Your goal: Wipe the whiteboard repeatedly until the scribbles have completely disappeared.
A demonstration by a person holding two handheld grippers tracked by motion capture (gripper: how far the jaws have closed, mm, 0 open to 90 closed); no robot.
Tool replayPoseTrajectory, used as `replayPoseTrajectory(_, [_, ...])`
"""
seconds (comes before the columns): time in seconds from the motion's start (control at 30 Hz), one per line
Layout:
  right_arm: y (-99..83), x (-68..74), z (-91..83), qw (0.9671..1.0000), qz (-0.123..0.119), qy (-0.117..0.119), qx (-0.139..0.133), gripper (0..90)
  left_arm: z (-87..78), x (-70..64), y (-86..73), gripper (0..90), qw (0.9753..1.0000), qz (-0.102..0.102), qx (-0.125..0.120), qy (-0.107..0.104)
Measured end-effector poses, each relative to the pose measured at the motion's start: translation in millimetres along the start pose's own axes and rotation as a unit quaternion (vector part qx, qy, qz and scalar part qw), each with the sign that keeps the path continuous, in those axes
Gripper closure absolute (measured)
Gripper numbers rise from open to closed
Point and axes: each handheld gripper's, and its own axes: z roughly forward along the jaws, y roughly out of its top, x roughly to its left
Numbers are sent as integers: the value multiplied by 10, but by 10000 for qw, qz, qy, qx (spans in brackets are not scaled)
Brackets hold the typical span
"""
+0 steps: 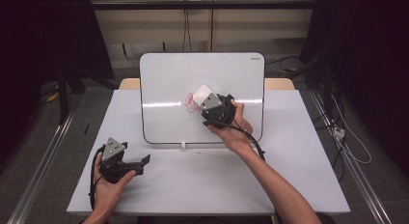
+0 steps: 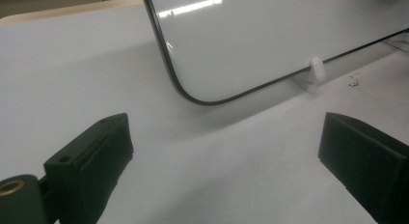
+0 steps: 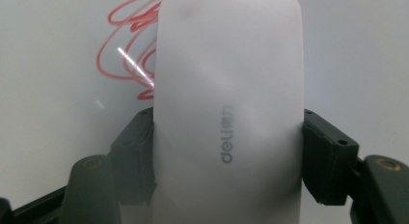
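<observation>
The step in hand looks like wiping red scribble (image 3: 126,50) off the whiteboard (image 1: 164,89). The left claw (image 1: 144,161) rests on the tabletop (image 1: 193,185), jaws spread wide and empty, the board's lower corner just ahead of it. The right claw (image 1: 205,96) pinches the eraser (image 3: 229,108) against the board, scribble at its upper left. Next it likely needs a pressed sweep leftward across the marks.

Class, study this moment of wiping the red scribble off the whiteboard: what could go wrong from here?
1. The whiteboard leans upright on small clips and nothing steadies it; the left gripper hangs open over the table, so a firm push might tip it.
2. The right gripper clamps the eraser only by its sides; it could twist loose.
3. The red scribble lies partly beside the eraser and might be missed.
</observation>
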Motion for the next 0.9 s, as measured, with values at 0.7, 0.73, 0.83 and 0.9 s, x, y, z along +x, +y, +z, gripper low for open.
replayPoseTrajectory(0.7, [-100,263,-27,10000,12,26,14,317,9,8,-1,49,10000,-5,18,0])
replayPoseTrajectory(0.73, [-100,263,-27,10000,12,26,14,317,9,5,0,49,10000,-8,-7,-9])
replayPoseTrajectory(0.83, [-53,229,-12,9999,87,38,45,317,9,3,1,49,10000,10,-12,-9])
replayPoseTrajectory(0.9, [-15,205,-1,9999,97,26,56,317,12,3,1,49,10000,-1,-14,-9])
